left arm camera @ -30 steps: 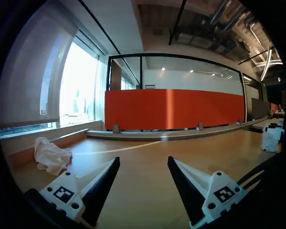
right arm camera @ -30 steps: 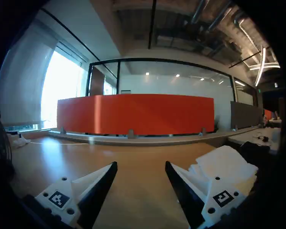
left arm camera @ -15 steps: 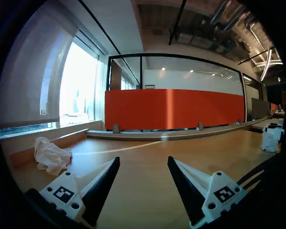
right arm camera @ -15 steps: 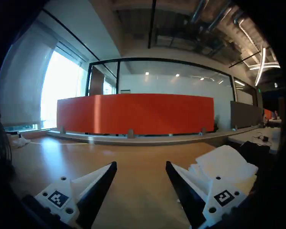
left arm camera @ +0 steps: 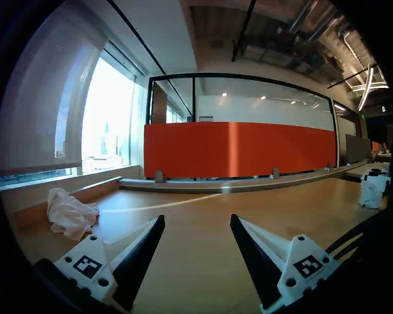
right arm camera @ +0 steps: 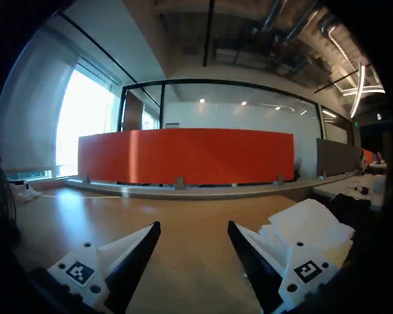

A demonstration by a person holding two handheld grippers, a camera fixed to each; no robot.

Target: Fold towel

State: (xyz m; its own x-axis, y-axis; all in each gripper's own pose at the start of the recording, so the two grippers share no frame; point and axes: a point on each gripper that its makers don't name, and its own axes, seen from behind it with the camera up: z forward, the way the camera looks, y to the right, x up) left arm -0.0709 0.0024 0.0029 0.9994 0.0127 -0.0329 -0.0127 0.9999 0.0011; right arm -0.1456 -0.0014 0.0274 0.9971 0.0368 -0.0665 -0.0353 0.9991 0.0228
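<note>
the long wooden table (left arm camera: 212,209) runs bare and smooth toward the orange partition (left arm camera: 238,149). a towel dragged across it could slide rather than fold, and a low sweep could knock a finger on the wood. the stack of folded white towels (right arm camera: 314,225) sits just beside the right gripper (right arm camera: 194,224), on its right side. a careless swing from there could topple or muss the pile. the crumpled white towel (left arm camera: 69,213), which i judge to be the one to fold, lies at the table's left edge by the window ledge (left arm camera: 65,180), well apart from the left gripper (left arm camera: 197,216) and off to its left. it is bunched, with no clear corner or hem showing, so a pinch may catch several layers and lift a lump instead of an edge. both grippers have their fingers spread wide and hold nothing, low over bare wood. reaching with one alone could leave the cloth twisted.
</note>
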